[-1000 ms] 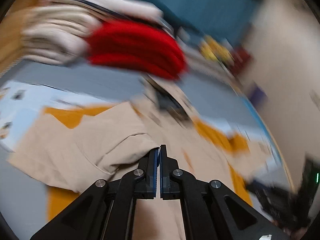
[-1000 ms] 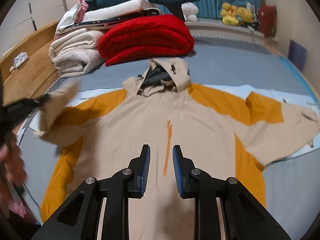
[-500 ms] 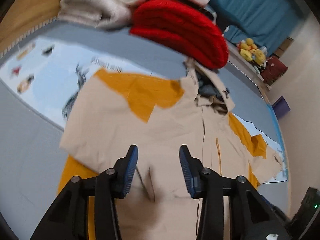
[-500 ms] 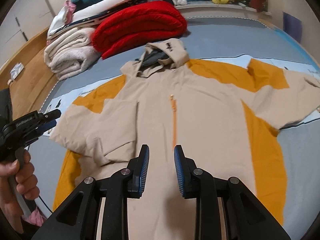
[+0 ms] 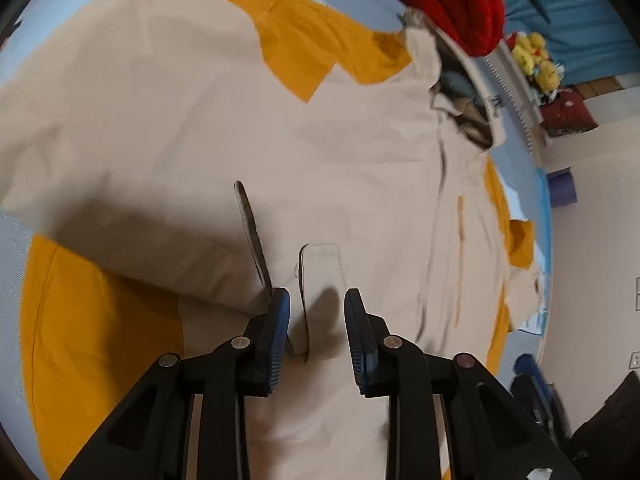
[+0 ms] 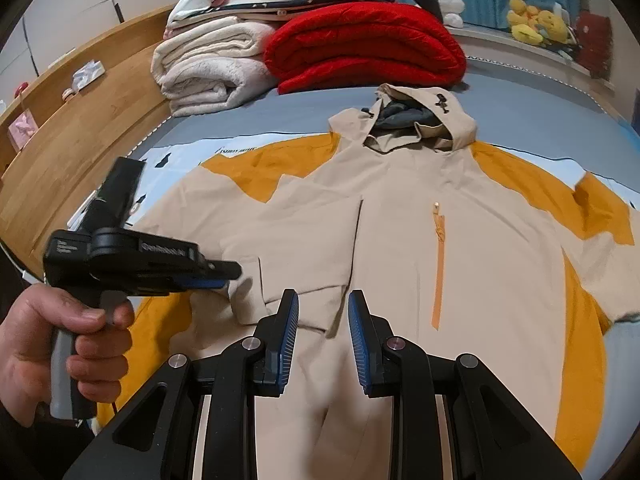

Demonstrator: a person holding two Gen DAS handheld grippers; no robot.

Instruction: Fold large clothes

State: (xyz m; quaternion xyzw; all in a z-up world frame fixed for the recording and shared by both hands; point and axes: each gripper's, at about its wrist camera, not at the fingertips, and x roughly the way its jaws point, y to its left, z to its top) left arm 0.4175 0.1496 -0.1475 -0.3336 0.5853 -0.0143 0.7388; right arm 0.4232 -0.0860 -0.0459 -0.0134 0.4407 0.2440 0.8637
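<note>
left gripper [image 5: 316, 332]: fingers apart over folded sleeve cuff [image 5: 320, 272] | right gripper [image 6: 323, 336]: fingers apart above jacket [image 6: 400, 240]

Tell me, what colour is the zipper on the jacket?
Orange. The zipper runs down the beige front of the jacket, clearest in the right wrist view.

The left gripper [image 5: 316, 322] points toward twelve o'clock, its two blue-padded fingers [image 5: 279, 320] spread apart with nothing between them. The right gripper [image 6: 323, 330] is likewise aimed at twelve o'clock, its fingers [image 6: 290, 330] parted and gripping nothing. From the right wrist's view the left gripper [image 6: 224, 276] appears at nine o'clock, seen side-on and pointing toward three o'clock. The person's bare left hand [image 6: 60, 344] wraps its handle at about eight o'clock, fingers curled round the grip.
</note>
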